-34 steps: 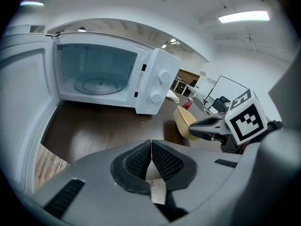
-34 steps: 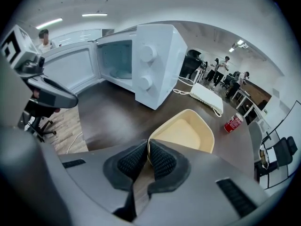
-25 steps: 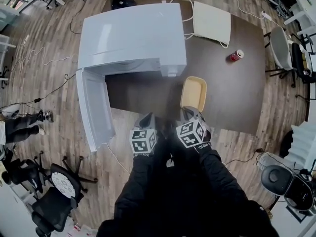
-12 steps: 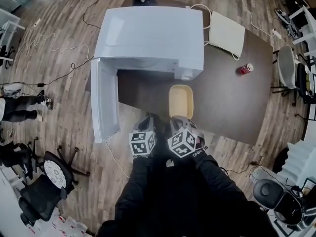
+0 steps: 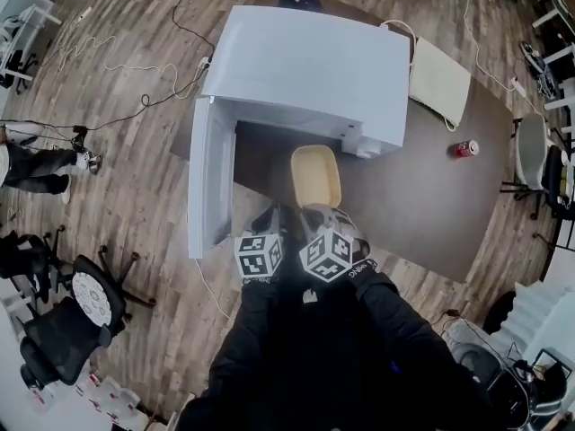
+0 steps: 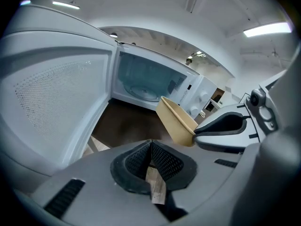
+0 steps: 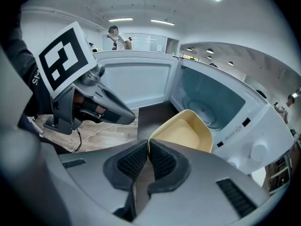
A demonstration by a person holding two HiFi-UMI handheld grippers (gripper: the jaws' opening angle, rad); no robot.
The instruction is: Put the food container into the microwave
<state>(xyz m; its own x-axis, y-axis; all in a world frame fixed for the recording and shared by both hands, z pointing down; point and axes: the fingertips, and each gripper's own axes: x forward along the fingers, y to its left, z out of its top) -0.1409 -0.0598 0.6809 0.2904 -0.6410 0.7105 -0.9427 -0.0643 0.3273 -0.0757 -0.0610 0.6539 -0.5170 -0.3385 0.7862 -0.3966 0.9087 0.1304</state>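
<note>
A white microwave (image 5: 310, 65) stands on the dark table (image 5: 422, 196) with its door (image 5: 211, 182) swung open to the left. The cavity and glass turntable (image 7: 207, 109) show in the right gripper view. My right gripper (image 5: 317, 212) is shut on the near rim of the shallow yellow food container (image 5: 315, 173), which hangs level just in front of the opening. That container (image 7: 186, 131) reaches out past the pinching pads. My left gripper (image 5: 269, 215) is beside it on the left, shut and holding nothing (image 6: 151, 161); the container (image 6: 176, 121) shows to its right.
A red can (image 5: 465, 148) lies on the table's right part, and a white pad (image 5: 440, 82) with a cable sits behind the microwave. Office chairs (image 5: 72, 321) stand on the wood floor at lower left, and a person's legs (image 5: 36, 164) show at far left.
The right gripper has carried the container leftward, from beside the microwave's right front to in front of the open cavity. The left gripper stayed alongside, still shut.
</note>
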